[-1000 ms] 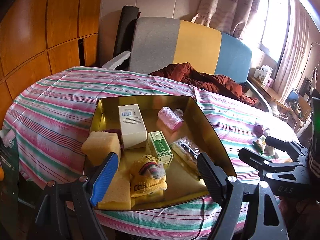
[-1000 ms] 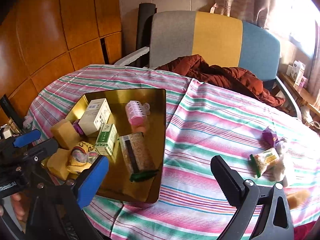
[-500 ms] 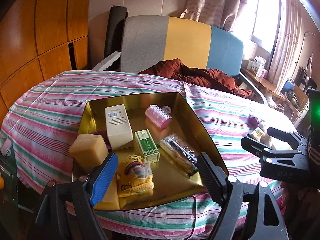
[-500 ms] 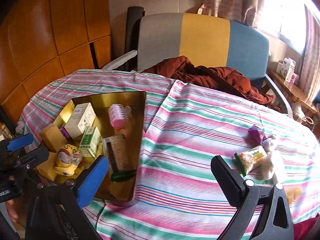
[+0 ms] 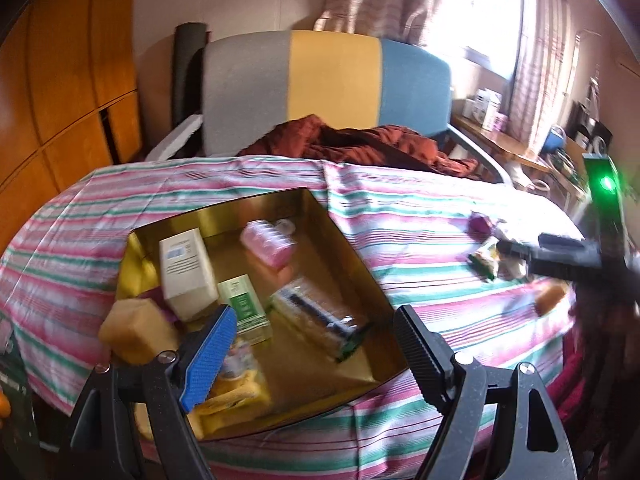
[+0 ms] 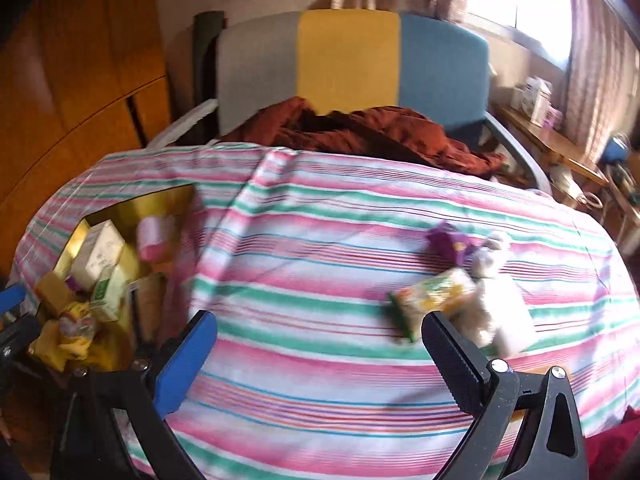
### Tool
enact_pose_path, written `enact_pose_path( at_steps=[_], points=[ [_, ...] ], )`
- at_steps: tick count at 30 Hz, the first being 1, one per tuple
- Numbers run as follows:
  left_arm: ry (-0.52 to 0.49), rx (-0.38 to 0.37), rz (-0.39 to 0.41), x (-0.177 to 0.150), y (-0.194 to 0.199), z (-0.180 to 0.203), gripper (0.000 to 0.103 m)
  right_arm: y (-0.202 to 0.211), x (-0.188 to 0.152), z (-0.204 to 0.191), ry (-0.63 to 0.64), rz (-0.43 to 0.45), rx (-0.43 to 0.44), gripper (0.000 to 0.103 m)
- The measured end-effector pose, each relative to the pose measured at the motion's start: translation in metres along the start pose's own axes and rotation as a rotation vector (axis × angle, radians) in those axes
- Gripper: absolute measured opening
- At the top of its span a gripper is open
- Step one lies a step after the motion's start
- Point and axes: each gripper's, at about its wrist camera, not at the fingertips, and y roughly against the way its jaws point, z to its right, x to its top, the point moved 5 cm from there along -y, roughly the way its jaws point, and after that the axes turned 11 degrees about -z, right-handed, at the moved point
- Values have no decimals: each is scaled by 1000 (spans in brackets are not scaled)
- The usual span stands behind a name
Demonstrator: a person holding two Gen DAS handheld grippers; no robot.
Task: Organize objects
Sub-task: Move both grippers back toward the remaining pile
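Observation:
A gold tray (image 5: 352, 256) on the striped tablecloth holds a white box (image 5: 184, 268), a green box (image 5: 244, 308), a pink roller (image 5: 266, 240), a clear packet (image 5: 320, 320), a yellow sponge (image 5: 136, 332) and a yellow toy. My left gripper (image 5: 312, 344) is open and empty over the tray's near edge. My right gripper (image 6: 320, 352) is open and empty above the cloth. A green-yellow snack packet (image 6: 436, 296), a white plush (image 6: 500, 308) and a purple item (image 6: 448, 240) lie just beyond its right finger. The tray also shows in the right wrist view (image 6: 76, 236).
A grey, yellow and blue chair (image 6: 352, 64) with a rust-red garment (image 6: 360, 128) stands behind the table. Wood panels (image 5: 60, 92) line the left wall. A cluttered side table (image 6: 560, 148) is at the right by the window. An orange item (image 5: 550, 300) lies near the right gripper.
Both grippers have swung to the right. The tray has slid left in both views and the loose items on the cloth are now closer to my right gripper. Both stay open.

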Motion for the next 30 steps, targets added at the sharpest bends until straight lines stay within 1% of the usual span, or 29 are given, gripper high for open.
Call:
enact_pose_path(
  at_steps=[3,7,11,12,15,17,18,20,21,22,23,25,27,30],
  points=[
    [-40,-31,-22,5,-8,20,82,-1,11,51,-103,-1,-34,103],
    [-99,-54,-34,12,-14,47,82,-5,22,125,-246,14,-105,103],
    [-170,-64,-41,23,-22,75,82,-17,19,187,-364,8,-161,103],
    [-182,-66,-45,25,-25,81,82,-19,16,200,-397,6,-161,103],
    [-230,-81,-65,35,-39,105,82,-29,1,236,-554,-10,-113,103],
    [-272,-96,-78,42,-50,126,82,-29,-5,248,-631,-15,-72,103],
    [-296,-109,-83,45,-56,138,82,-27,-6,250,-649,-5,-57,103],
    [-339,-127,-98,51,-68,157,81,-24,-7,250,-658,2,-55,103],
    [-357,-147,-107,52,-74,166,79,-23,-7,250,-661,1,-48,103],
    [-372,-169,-126,55,-82,176,74,-23,-7,249,-661,-2,-37,103],
    [-384,-182,-151,57,-91,186,73,-23,-7,248,-661,-3,-26,103],
    [-402,-191,-168,63,-105,200,73,-24,-6,247,-659,-3,-14,103],
    [-429,-179,-193,69,-124,215,72,-23,-7,245,-660,-2,1,103],
    [-470,-183,-215,75,-145,230,72,-24,-8,246,-669,-8,27,103]
  ],
)
